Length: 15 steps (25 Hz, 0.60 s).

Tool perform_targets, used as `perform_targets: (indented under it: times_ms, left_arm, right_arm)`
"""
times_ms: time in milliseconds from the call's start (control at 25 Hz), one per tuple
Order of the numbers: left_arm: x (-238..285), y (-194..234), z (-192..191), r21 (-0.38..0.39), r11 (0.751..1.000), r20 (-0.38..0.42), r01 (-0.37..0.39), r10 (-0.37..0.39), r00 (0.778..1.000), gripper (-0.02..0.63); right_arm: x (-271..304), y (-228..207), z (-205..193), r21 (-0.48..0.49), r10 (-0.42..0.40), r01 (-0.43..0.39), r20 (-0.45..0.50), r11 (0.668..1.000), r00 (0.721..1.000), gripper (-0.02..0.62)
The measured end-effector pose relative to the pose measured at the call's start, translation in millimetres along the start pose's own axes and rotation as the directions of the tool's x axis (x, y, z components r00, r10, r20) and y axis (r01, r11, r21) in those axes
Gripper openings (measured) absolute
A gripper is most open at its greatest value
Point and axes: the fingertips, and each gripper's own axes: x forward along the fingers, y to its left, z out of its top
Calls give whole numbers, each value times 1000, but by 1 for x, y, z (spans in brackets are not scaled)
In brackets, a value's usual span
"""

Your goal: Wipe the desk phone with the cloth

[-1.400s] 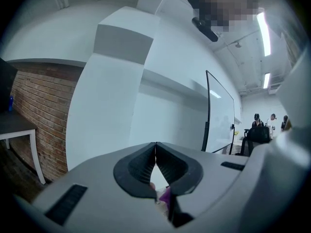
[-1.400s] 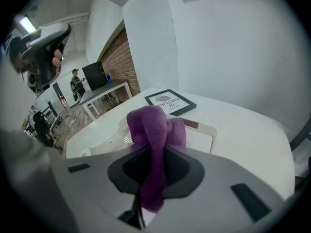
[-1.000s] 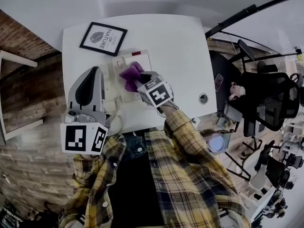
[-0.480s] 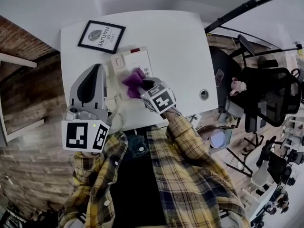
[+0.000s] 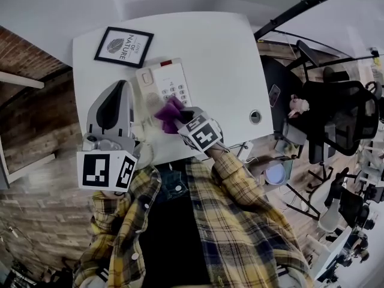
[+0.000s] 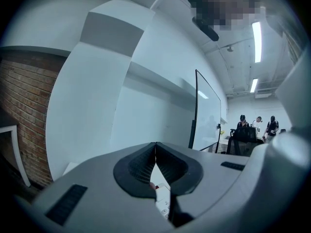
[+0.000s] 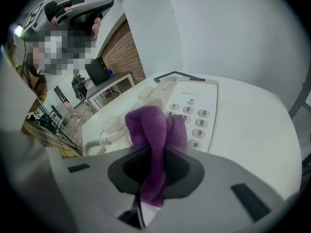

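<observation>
White walls and one brick wall (image 5: 36, 119) surround a white table (image 5: 222, 53), and a black office chair (image 5: 336, 119) stands well to the right of the right gripper, beyond the table edge. On the table lies the white desk phone (image 5: 165, 86), directly ahead of the right gripper (image 5: 180, 117) and to the right of the left gripper (image 5: 117, 90). The left gripper is held high and tilted upward, so its own view looks mostly at the far wall, where a few people stand at a distance; its jaws are closed with the tips meeting, and nothing is held between them. The right gripper is low over the near end of the phone, and its jaws are pressed together on the purple cloth (image 7: 155, 130), which stands up out of them in a bunched fold. This fold hangs over the near part of the keypad (image 7: 194, 118); whether it touches the keys is not clear. A framed print (image 5: 123, 47) lies beyond the phone, far ahead of the left gripper. The coiled cord (image 7: 104, 140) runs just to the left of the right gripper, beside the phone.
</observation>
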Motion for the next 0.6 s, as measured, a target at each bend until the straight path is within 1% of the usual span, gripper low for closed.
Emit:
perform_targets:
  times_ms: [160, 320, 520, 600]
  left_arm:
    - [3, -3, 0, 0, 1000, -3, 13, -13, 1000, 15]
    - [6, -4, -2, -4, 1000, -8, 24, -24, 1000, 15]
    - [9, -7, -5, -6, 999, -10, 39, -39, 999, 15]
    - [10, -7, -4, -5, 999, -8, 41, -41, 999, 15]
  right_arm:
    - [-2, 2, -5, 10, -4, 4, -6, 1000, 1000, 63]
    - [-2, 2, -8, 46, 6, -7, 3, 999, 1000, 63]
    - [-5, 5, -12, 15, 5, -5, -3, 1000, 1000, 63]
    - [-8, 7, -12, 22, 18, -18, 1, 1000, 1000, 63]
